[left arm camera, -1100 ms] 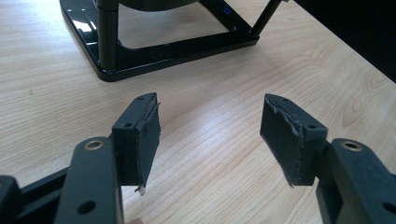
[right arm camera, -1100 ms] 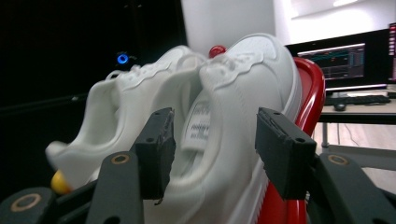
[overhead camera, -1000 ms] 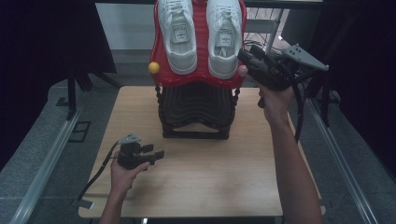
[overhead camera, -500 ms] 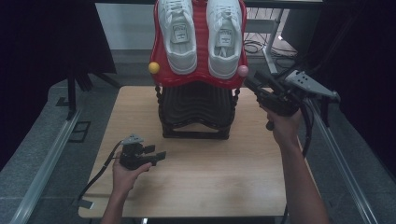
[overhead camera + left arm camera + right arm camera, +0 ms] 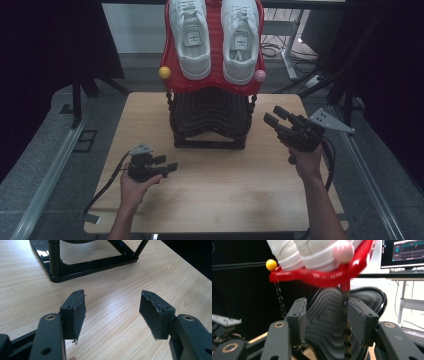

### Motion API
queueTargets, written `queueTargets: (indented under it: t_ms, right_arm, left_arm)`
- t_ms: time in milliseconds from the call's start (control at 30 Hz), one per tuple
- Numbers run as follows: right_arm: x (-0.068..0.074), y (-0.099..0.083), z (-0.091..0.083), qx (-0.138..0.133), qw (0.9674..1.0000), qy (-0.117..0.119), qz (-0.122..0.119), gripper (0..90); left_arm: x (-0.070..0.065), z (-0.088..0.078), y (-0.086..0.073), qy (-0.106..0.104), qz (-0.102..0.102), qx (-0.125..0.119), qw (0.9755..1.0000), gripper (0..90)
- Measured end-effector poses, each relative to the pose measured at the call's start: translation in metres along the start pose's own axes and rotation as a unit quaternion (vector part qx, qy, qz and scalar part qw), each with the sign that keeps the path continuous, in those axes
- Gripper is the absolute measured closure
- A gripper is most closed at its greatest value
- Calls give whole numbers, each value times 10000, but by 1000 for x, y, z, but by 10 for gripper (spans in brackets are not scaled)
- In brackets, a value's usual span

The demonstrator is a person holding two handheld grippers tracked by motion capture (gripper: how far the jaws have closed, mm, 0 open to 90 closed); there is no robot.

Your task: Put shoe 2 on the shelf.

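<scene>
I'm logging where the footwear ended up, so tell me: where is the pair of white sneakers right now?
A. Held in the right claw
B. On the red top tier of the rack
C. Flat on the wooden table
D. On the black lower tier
B: the white sneakers sit side by side on the red top tier, above the black lower tier, and both claws are open and hold nothing.

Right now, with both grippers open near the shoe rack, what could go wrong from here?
1. The right gripper is raised beside the black ribbed lower shelf; swinging inward it might knock the rack.
2. The pair of white sneakers sits on the tilted red upper tray, so a bump could perhaps slide them off.
3. The left gripper sits low over the wooden table and could scrape it.
</scene>
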State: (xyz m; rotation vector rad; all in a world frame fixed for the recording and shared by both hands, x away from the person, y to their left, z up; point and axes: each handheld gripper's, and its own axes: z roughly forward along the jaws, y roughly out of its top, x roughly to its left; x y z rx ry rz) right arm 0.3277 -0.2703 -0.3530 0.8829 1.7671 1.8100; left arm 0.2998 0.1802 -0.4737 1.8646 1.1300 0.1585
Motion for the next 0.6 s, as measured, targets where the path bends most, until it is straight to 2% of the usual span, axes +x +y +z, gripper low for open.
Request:
queueTargets:
  t_ms: [233, 500, 600]
  right_arm:
    - [-3, -22, -6, 126, 9999, -22, 40, 499]
    - [-4, -25, -10, 1, 9999, -51, 109, 493]
    - [-5, -28, -11, 32, 10000, -23, 62, 483]
  left_arm:
    - [0, 1, 0, 16, 27, 10, 10000, 377]
    - [-1, 1, 0, 24, 34, 10, 10000, 377]
    - [-1, 2, 0, 24, 33, 10, 10000, 377]
